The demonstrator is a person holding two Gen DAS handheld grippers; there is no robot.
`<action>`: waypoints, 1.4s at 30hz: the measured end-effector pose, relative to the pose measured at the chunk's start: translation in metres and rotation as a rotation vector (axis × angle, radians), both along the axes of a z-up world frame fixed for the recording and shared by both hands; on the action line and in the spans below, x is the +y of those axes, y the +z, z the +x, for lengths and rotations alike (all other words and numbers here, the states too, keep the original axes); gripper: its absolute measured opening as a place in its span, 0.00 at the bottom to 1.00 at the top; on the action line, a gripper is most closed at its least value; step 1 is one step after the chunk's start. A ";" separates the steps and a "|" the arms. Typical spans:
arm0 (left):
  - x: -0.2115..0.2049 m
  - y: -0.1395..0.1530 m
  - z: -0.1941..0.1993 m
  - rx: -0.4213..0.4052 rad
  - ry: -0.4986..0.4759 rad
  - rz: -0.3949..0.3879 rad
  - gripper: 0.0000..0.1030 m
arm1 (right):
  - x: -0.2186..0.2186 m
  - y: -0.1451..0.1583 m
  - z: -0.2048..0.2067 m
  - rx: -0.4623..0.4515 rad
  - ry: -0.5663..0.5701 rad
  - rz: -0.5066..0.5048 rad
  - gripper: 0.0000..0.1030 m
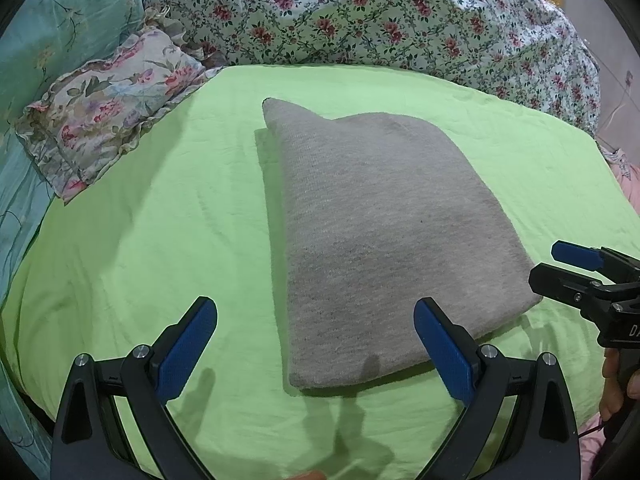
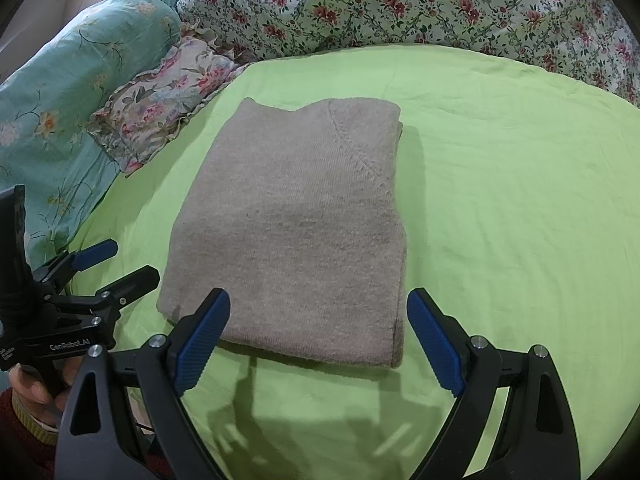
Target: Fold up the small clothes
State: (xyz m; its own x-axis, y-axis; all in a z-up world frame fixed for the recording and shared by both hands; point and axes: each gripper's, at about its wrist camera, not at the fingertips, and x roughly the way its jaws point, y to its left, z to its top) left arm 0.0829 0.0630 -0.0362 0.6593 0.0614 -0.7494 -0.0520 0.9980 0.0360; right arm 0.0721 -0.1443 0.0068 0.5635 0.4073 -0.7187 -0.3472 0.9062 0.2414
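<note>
Both tongs, left point(image 1: 316, 350) and right point(image 2: 318, 342), gape just short of the folded grey sweater point(image 2: 292, 232).

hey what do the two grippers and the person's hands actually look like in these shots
Both the left gripper and the right gripper are black plastic frames with silver bolts and two fingers faced with ribbed blue pads. White lettering reading GenRoboAI shows on the left gripper's body in the right wrist view. A bare hand grips its handle, with a dark red sleeve below.
</note>
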 end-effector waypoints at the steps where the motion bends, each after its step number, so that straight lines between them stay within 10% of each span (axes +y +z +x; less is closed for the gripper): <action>1: 0.000 0.000 0.000 -0.001 0.000 -0.001 0.96 | 0.000 0.000 0.000 0.000 0.000 0.001 0.88; 42: -0.005 0.002 0.001 -0.006 -0.003 0.003 0.96 | -0.003 0.001 0.003 0.001 -0.007 0.020 0.88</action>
